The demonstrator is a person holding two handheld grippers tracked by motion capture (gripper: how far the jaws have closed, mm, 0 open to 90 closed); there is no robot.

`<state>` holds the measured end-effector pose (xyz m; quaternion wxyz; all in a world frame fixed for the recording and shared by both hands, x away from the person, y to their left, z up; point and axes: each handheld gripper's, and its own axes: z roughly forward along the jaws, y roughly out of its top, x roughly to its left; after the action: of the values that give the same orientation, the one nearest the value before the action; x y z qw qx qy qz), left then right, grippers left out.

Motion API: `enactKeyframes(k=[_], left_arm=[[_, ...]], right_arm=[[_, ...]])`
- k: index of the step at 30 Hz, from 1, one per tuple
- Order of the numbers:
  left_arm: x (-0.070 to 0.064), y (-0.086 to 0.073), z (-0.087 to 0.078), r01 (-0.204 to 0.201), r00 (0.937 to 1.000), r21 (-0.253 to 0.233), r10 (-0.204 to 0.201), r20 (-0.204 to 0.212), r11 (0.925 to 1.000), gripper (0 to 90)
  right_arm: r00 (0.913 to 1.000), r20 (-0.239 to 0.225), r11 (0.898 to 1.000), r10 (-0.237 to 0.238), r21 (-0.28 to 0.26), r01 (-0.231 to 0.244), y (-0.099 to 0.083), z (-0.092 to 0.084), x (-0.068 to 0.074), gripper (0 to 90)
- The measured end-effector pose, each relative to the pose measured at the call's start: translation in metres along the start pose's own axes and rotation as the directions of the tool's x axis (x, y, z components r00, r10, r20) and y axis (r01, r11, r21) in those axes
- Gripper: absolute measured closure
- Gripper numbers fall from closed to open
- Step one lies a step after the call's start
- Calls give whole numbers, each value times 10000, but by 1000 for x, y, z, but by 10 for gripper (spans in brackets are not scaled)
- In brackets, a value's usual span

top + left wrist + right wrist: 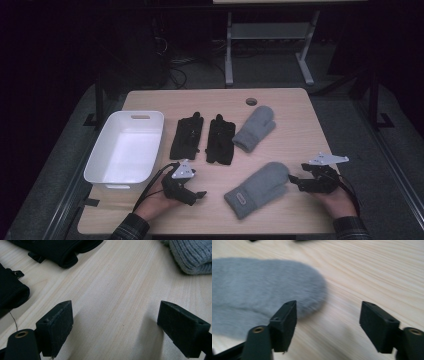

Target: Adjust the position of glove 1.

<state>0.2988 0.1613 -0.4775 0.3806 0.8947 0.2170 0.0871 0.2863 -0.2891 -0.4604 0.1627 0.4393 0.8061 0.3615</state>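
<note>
Jaws on the right gripper [328, 325] stand spread with nothing between them, and the near grey mitten [258, 189] lies flat on the table [295, 125] just to their left, its rounded fingertip end beside the left-hand pad in the right gripper view but not inside the gap. To take it well, I would judge the gripper should come in low over that rounded end, so one pad slides under the fleece and the other closes on top, pinching a good fold rather than the fluffy edge. Across the mitten, the left gripper [192, 192] also rests released, its pads over bare wood. Farther back lie the second grey mitten [254, 128], two black gloves [202, 138] and a white tub [127, 148].
</note>
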Motion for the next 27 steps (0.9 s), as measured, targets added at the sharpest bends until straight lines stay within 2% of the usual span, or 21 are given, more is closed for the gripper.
enactKeyframes(k=[2, 10, 12, 14, 17, 21, 25, 27], left_arm=[[0, 0, 0, 25, 10000, -15, -25, 1, 10000, 124], [0, 0, 0, 72, 10000, -58, -72, 7, 10000, 123], [0, 0, 0, 64, 10000, -70, -64, -17, 10000, 123], [-1, 0, 0, 81, 10000, -53, -81, -52, 10000, 123], [1, 3, -1, 27, 10000, 318, -24, -86, 9995, 127], [4, 10, -2, 395, 9992, 581, -396, 9, 9975, 136], [7, 20, -2, 828, 9966, 308, -828, -23, 9961, 135], [8, 26, 0, 840, 9965, 300, -841, 3, 9960, 135]], right_arm=[[10000, 66, 10000, -21, 66, 21, -4, 2, -5, 258], [9988, 351, 9988, -344, 362, 332, -11, 13, -6, 192], [9996, 269, 9997, -93, 214, 87, -13, 13, -10, 188], [9995, 300, 10000, -62, -7, 63, -17, 14, -12, 160], [9994, 332, 10000, -22, 45, 21, -16, 14, -12, 135], [9994, 349, 10000, -10, 44, 8, -16, 15, -12, 133], [9994, 347, 10000, -10, 43, 9, -16, 15, -12, 132], [9994, 351, 10000, -10, 43, 8, -16, 14, -12, 132]])
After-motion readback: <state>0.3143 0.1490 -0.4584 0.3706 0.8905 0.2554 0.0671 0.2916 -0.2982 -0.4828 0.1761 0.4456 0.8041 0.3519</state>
